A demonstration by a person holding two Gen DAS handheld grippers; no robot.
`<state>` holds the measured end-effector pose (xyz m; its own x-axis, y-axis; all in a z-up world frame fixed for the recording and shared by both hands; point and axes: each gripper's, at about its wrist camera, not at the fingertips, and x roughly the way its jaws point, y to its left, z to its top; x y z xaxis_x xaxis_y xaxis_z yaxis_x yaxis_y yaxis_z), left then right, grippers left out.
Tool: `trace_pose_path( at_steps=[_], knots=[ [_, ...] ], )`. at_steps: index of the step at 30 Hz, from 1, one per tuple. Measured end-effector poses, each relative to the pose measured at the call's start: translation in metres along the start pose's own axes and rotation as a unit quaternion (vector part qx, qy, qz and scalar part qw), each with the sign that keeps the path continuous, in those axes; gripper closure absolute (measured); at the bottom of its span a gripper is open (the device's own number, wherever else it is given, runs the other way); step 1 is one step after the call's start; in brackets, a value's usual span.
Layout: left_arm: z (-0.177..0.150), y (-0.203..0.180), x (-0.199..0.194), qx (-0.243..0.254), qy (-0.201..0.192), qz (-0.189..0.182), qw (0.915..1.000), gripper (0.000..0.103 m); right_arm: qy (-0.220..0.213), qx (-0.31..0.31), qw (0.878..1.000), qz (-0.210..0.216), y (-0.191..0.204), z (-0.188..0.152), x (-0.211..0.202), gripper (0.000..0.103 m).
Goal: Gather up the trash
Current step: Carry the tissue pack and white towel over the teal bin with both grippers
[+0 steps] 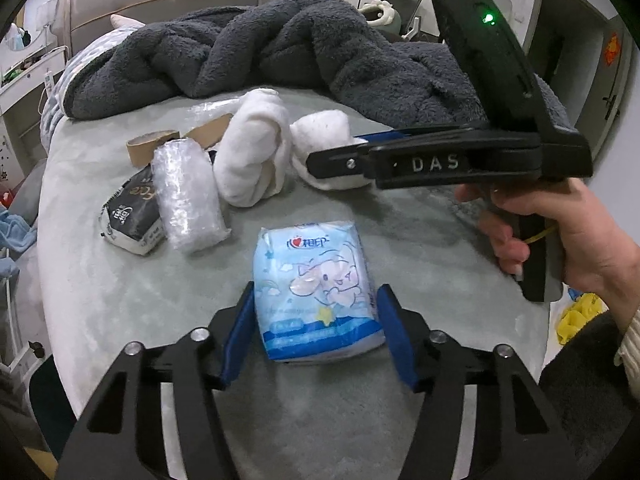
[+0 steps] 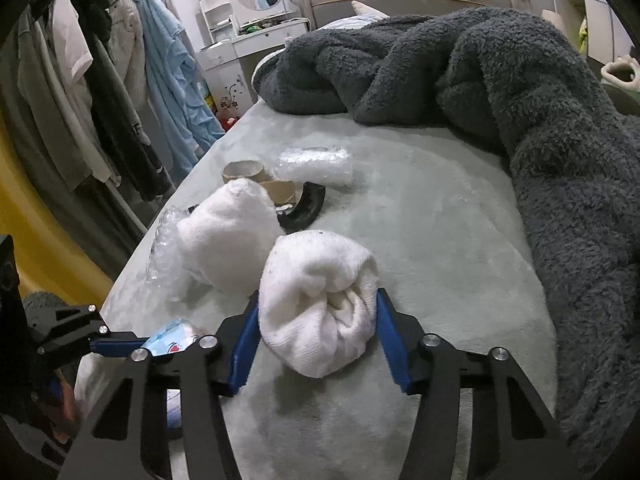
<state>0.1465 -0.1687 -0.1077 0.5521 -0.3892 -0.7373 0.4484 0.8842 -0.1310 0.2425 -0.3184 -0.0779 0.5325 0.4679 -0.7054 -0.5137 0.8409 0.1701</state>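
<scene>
A blue tissue pack (image 1: 316,292) with a cartoon print lies on the pale green bed cover (image 1: 420,232). My left gripper (image 1: 317,287) straddles it, one blue pad touching each long side. A rolled white sock (image 2: 320,304) sits between the pads of my right gripper (image 2: 317,294), which press into both its sides. In the left wrist view the right gripper (image 1: 316,164) reaches in from the right, held by a hand (image 1: 560,232). The left gripper's blue finger (image 2: 120,346) and a corner of the tissue pack (image 2: 172,336) show at the lower left of the right wrist view.
A second white sock (image 1: 248,152), a bubble-wrap roll (image 1: 188,196), a black tissue pack (image 1: 132,216) and cardboard tubes (image 1: 150,146) lie beyond. A black curved piece (image 2: 304,208) rests near them. A dark grey blanket (image 2: 520,100) heaps along the far and right side. Clothes (image 2: 100,80) hang left of the bed.
</scene>
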Motion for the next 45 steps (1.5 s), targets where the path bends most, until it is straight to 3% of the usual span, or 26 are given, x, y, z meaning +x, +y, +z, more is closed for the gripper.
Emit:
trace_pose_path(
  at_steps=[2,10,22,30,45],
  knots=[
    [0.003,0.001,-0.004,-0.003,-0.01,-0.002,0.9999,0.048,-0.014,0.003,1.0,-0.009,0.005,0.008,-0.008,0.049],
    [0.015,0.015,-0.039,-0.007,-0.062,0.009,0.998,0.049,-0.052,0.023,0.997,-0.06,0.028,0.027,-0.029,0.049],
    [0.018,0.06,-0.088,-0.061,-0.121,0.053,0.9894,0.049,-0.087,0.024,0.995,-0.051,0.092,0.044,-0.059,0.049],
    [0.008,0.092,-0.099,-0.105,-0.116,0.09,0.9835,0.049,-0.082,-0.001,0.996,-0.039,0.133,0.053,-0.054,0.049],
    [-0.034,0.171,-0.113,-0.178,-0.051,0.164,0.9688,0.049,-0.056,-0.027,0.998,0.008,0.185,0.067,-0.023,0.049]
  ],
)
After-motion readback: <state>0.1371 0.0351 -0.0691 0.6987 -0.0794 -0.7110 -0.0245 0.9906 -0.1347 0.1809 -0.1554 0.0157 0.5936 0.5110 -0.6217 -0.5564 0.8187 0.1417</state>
